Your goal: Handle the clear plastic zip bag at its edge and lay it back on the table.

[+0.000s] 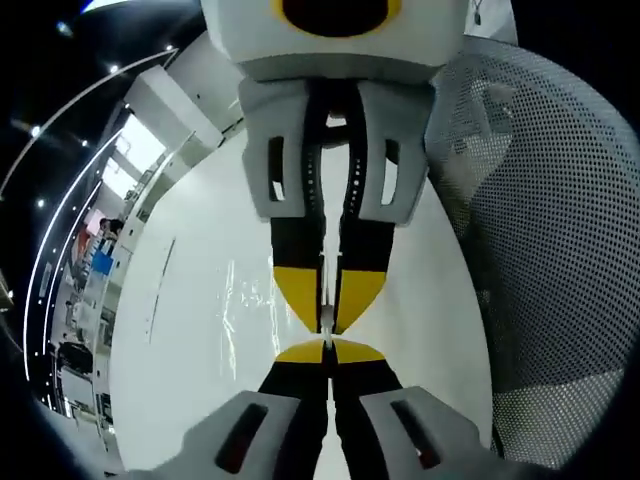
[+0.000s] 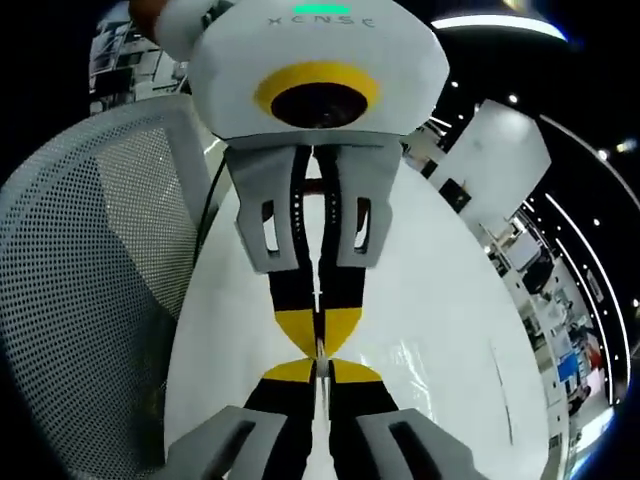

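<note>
The clear zip bag [image 1: 245, 300] hangs over the white table [image 1: 190, 250], glinting and creased. Both grippers face each other tip to tip — the left gripper [image 1: 327, 350] and right gripper [image 2: 318, 370] are each clenched on the bag's edge between them.

"XENSE" — left hand-held gripper [image 2: 318, 345]

Two gripper cameras faced each other closely, tip to tip, above a white table.

The left gripper view looked along its own jaws straight at the right gripper [image 1: 326, 320], which came down from the top of the picture, very near; the white table [image 1: 190, 340] lay behind and a mesh chair [image 1: 540, 260] stood on the picture's right. The right gripper view looked back the opposite way at the left gripper [image 2: 318, 335], equally near, with the table [image 2: 440, 330] behind and the chair [image 2: 90, 280] on the picture's left. Both views shared the table, the chair and the meeting jaw tips.
</note>
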`<state>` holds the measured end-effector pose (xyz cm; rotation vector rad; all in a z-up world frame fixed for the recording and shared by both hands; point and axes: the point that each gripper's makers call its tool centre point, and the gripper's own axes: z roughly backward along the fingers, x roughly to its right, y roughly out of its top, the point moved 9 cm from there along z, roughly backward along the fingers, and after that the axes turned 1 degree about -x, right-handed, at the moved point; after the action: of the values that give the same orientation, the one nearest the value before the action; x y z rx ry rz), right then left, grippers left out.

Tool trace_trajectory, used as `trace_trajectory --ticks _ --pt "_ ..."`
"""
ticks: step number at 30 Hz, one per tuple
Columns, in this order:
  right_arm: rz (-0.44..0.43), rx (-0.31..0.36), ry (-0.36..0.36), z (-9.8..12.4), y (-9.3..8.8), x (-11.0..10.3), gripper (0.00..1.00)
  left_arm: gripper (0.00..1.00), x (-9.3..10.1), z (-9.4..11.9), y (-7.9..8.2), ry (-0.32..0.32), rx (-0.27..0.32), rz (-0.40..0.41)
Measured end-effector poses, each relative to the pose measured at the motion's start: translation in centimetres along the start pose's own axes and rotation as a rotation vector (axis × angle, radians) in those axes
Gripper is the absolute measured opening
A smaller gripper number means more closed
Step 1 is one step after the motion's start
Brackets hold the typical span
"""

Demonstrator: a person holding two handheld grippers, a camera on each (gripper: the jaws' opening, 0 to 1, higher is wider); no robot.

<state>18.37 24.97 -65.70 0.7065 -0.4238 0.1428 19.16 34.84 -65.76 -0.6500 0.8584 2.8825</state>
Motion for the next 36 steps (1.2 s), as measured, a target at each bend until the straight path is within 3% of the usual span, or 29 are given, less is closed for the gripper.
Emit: trace_trajectory --ticks 36 --pt "-0.002 -0.017 -0.017 0.4 -0.71 0.27 0.0 0.0 -0.13 0.65 -0.36 0.011 0.011 0.028"
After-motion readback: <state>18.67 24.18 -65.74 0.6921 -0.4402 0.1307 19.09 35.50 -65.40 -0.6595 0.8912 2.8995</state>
